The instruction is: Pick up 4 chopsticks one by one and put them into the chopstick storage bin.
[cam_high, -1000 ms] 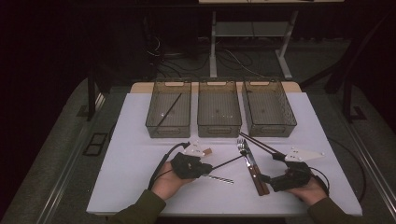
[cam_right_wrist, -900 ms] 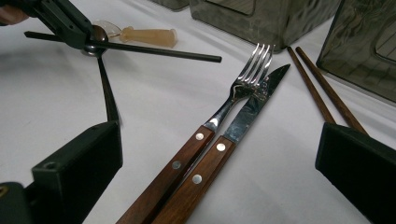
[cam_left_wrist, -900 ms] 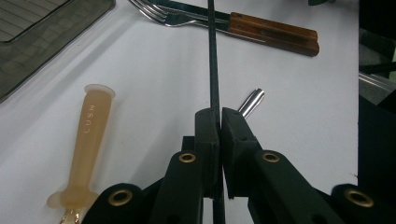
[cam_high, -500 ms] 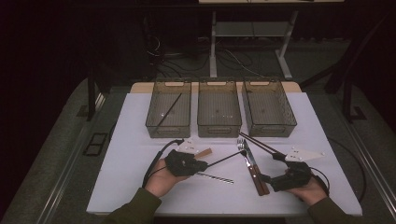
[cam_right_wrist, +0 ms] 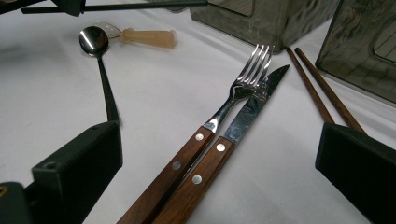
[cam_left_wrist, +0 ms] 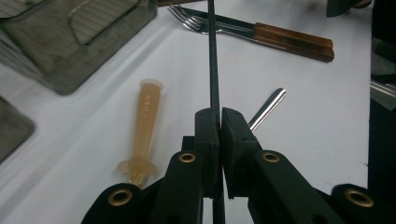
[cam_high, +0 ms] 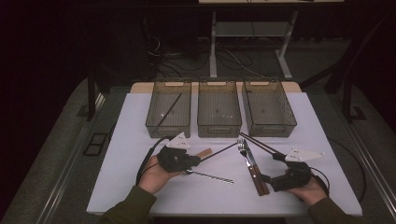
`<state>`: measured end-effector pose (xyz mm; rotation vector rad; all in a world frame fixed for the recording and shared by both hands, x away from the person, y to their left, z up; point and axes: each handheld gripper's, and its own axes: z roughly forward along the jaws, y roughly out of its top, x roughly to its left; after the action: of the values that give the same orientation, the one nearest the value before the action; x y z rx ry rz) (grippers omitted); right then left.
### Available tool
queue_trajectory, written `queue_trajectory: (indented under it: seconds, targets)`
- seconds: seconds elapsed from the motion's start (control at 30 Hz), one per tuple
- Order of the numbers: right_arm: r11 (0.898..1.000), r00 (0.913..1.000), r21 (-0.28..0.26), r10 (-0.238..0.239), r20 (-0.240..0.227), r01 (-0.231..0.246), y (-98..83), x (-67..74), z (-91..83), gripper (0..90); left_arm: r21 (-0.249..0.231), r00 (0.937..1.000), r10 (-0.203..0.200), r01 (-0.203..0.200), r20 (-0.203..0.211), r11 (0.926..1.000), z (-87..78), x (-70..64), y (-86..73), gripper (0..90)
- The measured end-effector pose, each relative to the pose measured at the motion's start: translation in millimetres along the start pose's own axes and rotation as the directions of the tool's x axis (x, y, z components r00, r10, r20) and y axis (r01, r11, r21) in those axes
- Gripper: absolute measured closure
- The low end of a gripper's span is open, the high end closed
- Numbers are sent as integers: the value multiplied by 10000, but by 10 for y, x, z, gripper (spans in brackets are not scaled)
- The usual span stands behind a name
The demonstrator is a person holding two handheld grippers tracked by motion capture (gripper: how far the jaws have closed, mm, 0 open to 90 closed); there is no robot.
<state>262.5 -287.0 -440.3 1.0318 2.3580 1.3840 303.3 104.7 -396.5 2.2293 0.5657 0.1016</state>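
Work in hand: sorting cutlery from the table into three bins; judged to be at the carry stage for one black chopstick.
Left gripper: clenched on a black chopstick, the stick pinched between the pads near one end, most of its length running forward past the jaws.
Chopstick position: lifted off the table, tip toward the fork and knife, in front of the bins.
Likely destination: left bin, which already holds a matching black stick; this is a judgement.
Right gripper: jaws spread wide, holding nothing, low over the wooden handles of the fork and knife.
Nearby items: brown chopsticks, a spoon, a pale handle.
Risk 1: end grip on a thin stick; it could pivot or slip out during the swing.
Risk 2: long free end could strike the bin wall or sweep the fork.
Risk 3: release too high could bounce the stick out of the bin.
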Motion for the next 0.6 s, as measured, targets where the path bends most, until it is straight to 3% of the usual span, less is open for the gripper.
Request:
queue_trajectory:
  seconds: [0.6]
  targets:
    - [10000, 10000, 11, 23, 9, -23, 0, -1, 1, 4, -358, 9965, -578, 558, -597, 9978, -241, 224, -32, 858]
